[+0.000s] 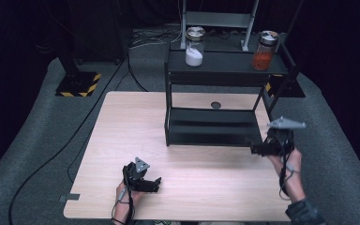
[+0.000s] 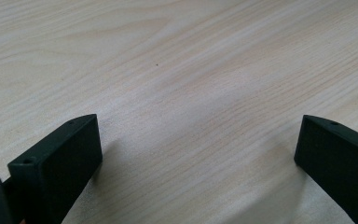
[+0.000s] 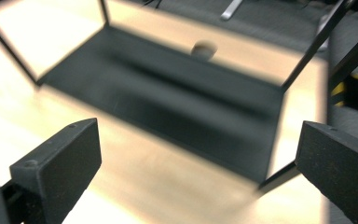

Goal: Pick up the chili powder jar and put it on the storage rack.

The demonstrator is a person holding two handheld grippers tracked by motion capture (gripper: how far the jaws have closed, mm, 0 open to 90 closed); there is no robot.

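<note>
We see the right gripper (image 1: 258,149) at the table's right edge, jaws spread wide w/ nothing between them; its tips sit just beside the front right corner of the black rack (image 1: 215,126); in the right gripper view the rack's lower shelf (image 3: 168,112) lies bare ahead of the jaws — blurred, a round hole in the tabletop (image 3: 204,48) behind it. The left gripper (image 1: 152,183) rests low over the table (image 1: 122,122) near its front edge, well apart from the rack; jaws also wide, nothing gripped; its own view gives just pale wood grain. On the rack's top shelf, far from both grippers, stand two lidded jars: one w/ white powder (image 1: 194,47) at left, one w/ orange-red filling (image 1: 265,50) at right; we can't read any label or writing on them. Past the table, a floor base w/ yellow-black hazard stripes (image 1: 78,84).
</note>
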